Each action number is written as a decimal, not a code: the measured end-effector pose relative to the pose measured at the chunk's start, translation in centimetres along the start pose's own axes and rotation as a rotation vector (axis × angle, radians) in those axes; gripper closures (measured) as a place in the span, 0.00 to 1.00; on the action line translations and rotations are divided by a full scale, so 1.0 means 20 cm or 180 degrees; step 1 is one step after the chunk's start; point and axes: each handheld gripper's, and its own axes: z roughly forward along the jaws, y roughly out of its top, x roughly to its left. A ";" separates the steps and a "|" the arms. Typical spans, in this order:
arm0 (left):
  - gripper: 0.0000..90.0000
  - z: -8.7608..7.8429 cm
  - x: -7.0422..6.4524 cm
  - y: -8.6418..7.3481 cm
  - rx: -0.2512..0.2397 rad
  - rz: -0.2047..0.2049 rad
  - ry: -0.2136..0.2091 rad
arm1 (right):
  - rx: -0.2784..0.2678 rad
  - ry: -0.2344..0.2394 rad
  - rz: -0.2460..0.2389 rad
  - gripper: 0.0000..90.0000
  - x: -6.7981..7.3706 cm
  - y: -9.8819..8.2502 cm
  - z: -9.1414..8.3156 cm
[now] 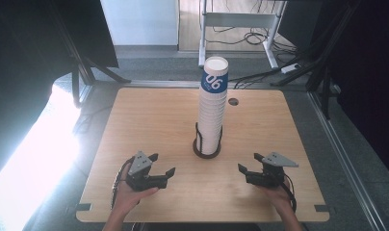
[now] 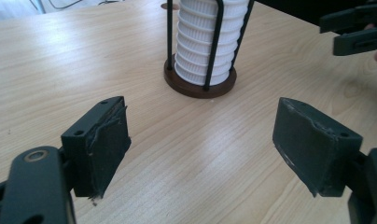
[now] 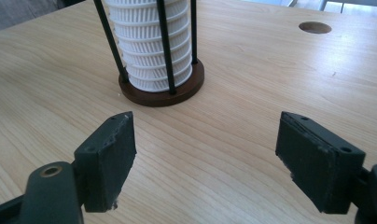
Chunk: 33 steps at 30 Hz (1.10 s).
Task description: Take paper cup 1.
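White cup stack (image 1: 213,108) stands in its holder (image 1: 207,150); I hold left gripper (image 1: 160,166) and right gripper (image 1: 247,163) apart, empty, either side.

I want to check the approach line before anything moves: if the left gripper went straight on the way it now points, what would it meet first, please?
Probably the cup stack in its dark holder. The left gripper, jaws open and empty, has only bare table up to the holder's base; the holder sits about centred ahead, though depth is hard to judge.
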 end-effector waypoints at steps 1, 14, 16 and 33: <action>0.21 0.00 0.00 0.00 0.0000 0.0000 0.0000 | 0.0000 0.0000 0.0000 0.23 0.00 0.00 0.00; 0.21 0.03 0.00 -0.02 0.0074 -0.0063 0.0064 | 0.0020 -0.0012 0.0116 0.21 -0.09 -0.02 -0.05; 0.21 0.01 -0.01 -0.02 0.0065 -0.0044 0.0072 | 0.0017 -0.0024 0.0115 0.22 -0.09 -0.02 -0.05; 0.19 -0.02 0.01 -0.02 -0.0174 -0.0097 0.0041 | 0.0036 0.0058 -0.0057 0.25 -0.09 -0.01 -0.05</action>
